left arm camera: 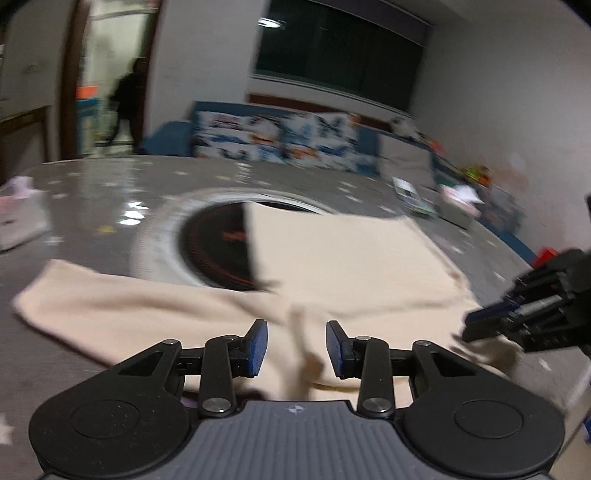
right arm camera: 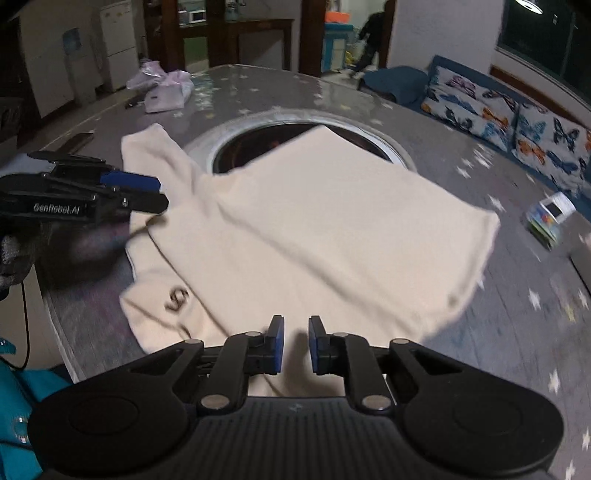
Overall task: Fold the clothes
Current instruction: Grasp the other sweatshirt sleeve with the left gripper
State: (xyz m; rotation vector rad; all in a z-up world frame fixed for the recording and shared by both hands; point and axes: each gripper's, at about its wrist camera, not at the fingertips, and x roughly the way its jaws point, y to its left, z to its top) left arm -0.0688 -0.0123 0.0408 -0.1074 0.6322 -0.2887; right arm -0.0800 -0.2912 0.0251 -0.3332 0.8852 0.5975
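A cream sweater point(left arm camera: 332, 258) lies spread on the grey star-patterned table point(left arm camera: 92, 192), partly over the round hole in its middle. One sleeve point(left arm camera: 110, 306) stretches to the left. In the right wrist view the sweater point(right arm camera: 314, 221) shows a small dark logo point(right arm camera: 176, 298) near its front edge. My left gripper point(left arm camera: 295, 349) is open just above the sweater's near edge, with cloth between the pads but not pinched. My right gripper point(right arm camera: 295, 345) is open over the sweater's near hem. It also shows at the right of the left wrist view point(left arm camera: 476, 325).
A round hole with a metal rim point(right arm camera: 295, 122) sits mid-table. A tissue pack point(right arm camera: 166, 96) and a plastic bag lie at the far left, a small box point(right arm camera: 550, 218) at the right. A butterfly-print sofa point(right arm camera: 517, 114) stands behind. A person walks in the doorway point(right arm camera: 373, 33).
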